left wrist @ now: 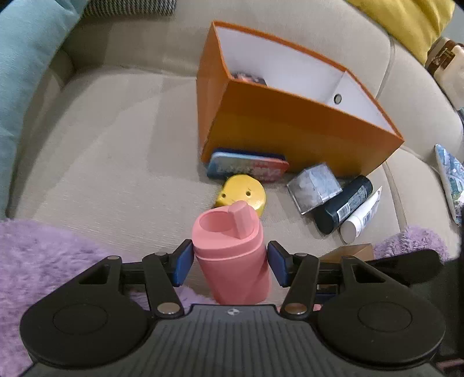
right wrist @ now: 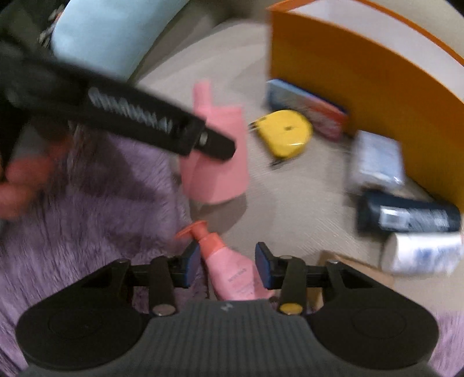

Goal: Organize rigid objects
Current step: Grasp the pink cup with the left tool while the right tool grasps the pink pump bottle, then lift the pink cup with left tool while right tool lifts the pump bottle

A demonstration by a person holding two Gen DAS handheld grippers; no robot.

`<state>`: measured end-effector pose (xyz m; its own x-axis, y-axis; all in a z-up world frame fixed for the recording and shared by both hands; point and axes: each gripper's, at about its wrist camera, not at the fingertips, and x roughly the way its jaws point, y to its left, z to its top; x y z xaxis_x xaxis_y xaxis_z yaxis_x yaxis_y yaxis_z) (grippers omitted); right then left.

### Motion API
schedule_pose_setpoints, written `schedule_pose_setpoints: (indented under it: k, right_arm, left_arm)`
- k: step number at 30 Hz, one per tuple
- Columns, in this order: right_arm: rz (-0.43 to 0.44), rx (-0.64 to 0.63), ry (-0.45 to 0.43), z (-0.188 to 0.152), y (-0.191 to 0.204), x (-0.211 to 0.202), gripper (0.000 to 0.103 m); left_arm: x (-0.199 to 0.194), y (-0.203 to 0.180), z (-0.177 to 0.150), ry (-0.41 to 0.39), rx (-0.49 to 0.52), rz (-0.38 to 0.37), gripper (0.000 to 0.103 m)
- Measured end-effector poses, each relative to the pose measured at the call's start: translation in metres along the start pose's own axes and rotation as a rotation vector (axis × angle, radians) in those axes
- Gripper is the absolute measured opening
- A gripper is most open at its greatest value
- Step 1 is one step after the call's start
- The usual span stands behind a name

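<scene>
Beige sofa: left gripper brackets pink cup, pads barely apart; orange box waits beyond. Right gripper straddles pink bottle, ungripped.

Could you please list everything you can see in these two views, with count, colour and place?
box: 1, orange outside and white inside, at the back of the beige sofa seat, open, a small item in its corner
flat tin: 1, blue and red, against the box front
tape measure: 1, yellow, before the tin
cup: 1, pink, lidded, upright between the left jaws
pump bottle: 1, pink, between the right jaws
packet: 1, silvery, by the box
dark bottle: 1, lying
white tube: 1, beside it
blanket: 1, purple, fluffy, near edge
cushions: teal, yellow
left gripper: black, blue pads
right gripper: same
hand: blurred, left edge
</scene>
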<state>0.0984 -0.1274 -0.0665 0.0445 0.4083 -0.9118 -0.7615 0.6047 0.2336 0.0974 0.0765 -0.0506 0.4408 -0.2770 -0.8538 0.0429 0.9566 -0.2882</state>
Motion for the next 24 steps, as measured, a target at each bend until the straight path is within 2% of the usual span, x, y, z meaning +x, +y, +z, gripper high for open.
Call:
schedule_pose_setpoints:
  k: [3,8,13,17,19,24]
  right_arm:
    - [0.012,-0.087,0.061,0.012,0.004,0.015,0.034]
    - [0.080,-0.182,0.167,0.029,0.007,0.040,0.035]
    - [0.101,-0.236,0.213,0.037,0.009,0.060,0.036]
    - [0.114,-0.206,0.197,0.039,0.000,0.064,0.033]
    - [0.089,-0.193,0.166,0.038,-0.005,0.058,0.030]
    - [0.053,0.006,0.049,0.033,-0.040,0.031,0.026]
  left_arm:
    - [-0.007,0.005,-0.003,-0.035,-0.011,-0.015,0.063]
    - [-0.016,0.011,-0.004,-0.065,-0.023,-0.041,0.063]
    - [-0.015,0.017,-0.005,-0.068,-0.034,-0.022,0.063]
    - [-0.016,0.016,-0.004,-0.073,-0.028,-0.040,0.063]
    - [-0.016,0.015,-0.005,-0.074,-0.026,-0.037,0.063]
    - [-0.012,0.016,-0.006,-0.068,-0.027,-0.029,0.063]
